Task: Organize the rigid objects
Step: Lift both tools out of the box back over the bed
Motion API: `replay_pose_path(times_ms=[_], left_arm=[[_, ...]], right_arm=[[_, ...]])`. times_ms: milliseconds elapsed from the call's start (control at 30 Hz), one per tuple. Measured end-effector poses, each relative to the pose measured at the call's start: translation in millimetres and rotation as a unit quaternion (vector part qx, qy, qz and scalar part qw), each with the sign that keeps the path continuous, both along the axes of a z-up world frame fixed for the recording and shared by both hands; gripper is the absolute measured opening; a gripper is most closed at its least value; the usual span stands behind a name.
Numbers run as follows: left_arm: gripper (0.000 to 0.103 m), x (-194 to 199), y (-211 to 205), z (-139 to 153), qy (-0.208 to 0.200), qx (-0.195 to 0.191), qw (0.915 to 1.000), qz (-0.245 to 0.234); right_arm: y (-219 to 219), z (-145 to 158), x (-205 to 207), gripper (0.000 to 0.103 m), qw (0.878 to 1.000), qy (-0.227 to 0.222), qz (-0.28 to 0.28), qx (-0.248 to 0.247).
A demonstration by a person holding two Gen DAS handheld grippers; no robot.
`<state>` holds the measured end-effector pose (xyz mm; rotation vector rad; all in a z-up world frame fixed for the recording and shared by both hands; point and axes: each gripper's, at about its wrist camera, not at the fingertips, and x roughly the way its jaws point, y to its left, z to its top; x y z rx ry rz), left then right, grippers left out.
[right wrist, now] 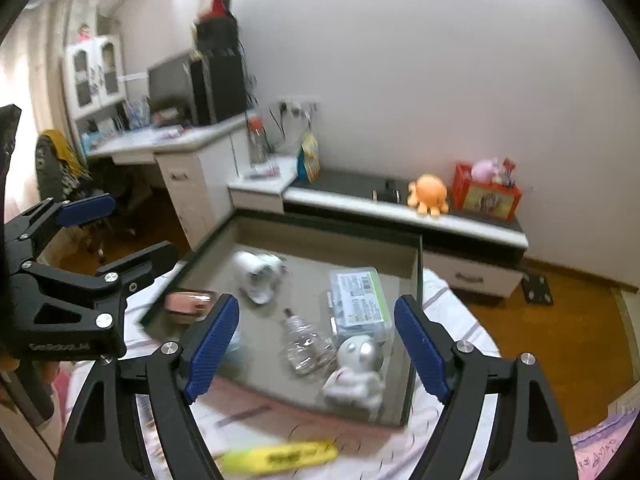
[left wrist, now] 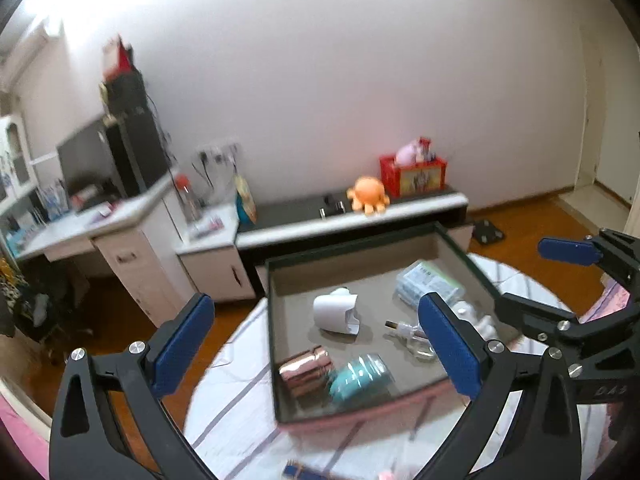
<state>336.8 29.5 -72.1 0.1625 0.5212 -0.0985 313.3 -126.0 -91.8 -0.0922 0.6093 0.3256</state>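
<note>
Left wrist: glossy copper cylinder (left wrist: pixel 306 372) in square tray (left wrist: pixel 276 320).

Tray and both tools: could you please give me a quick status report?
Left tool open, empty. Right tool open, empty. Tray holds six items. Yellow item outside.
</note>
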Motion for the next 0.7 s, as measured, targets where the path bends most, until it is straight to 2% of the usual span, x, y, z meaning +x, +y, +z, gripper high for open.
replay_pose_path(times_ms=[133, 267, 367, 467, 600, 700], left_arm=[[0.103, -66.7, 1.9, 16.8, -0.045, -0.007, 0.999, 0.004], [0.103, -130.7, -2.4, 21.8, -0.086, -0.023, 0.9959, -0.011], [0.103, -173.5, -5.8, 23.0, -0.119, -0.023, 0.9926, -0.001], [0.103, -207.9, -7.7, 20.5, -0.133, -0.03, 0.9906, 0.012], [0.103, -242.5, -6.6, 16.2, -0.151, -0.053, 0.9868, 0.024], [0.103, -259.9, -7.7, 11.0, -0.162, -0.041, 0.985, 0.043]], right_arm=[[-6.1, 19.8, -64.2, 0.084, 0.999, -0.053, -0.004, 0.008], [-12.9, 31.5, -129.2, 0.084, 0.995, -0.098, -0.013, 0.02], [-14.5, 34.9, -173.0, 0.084, 0.99, -0.137, -0.024, 0.022], [-15.9, 34.1, -208.3, 0.085, 0.985, -0.166, -0.038, 0.03], [-20.9, 28.2, -235.8, 0.103, 0.979, -0.19, -0.068, 0.029], [-20.5, 25.2, -249.9, 0.103, 0.975, -0.205, -0.076, 0.028]])
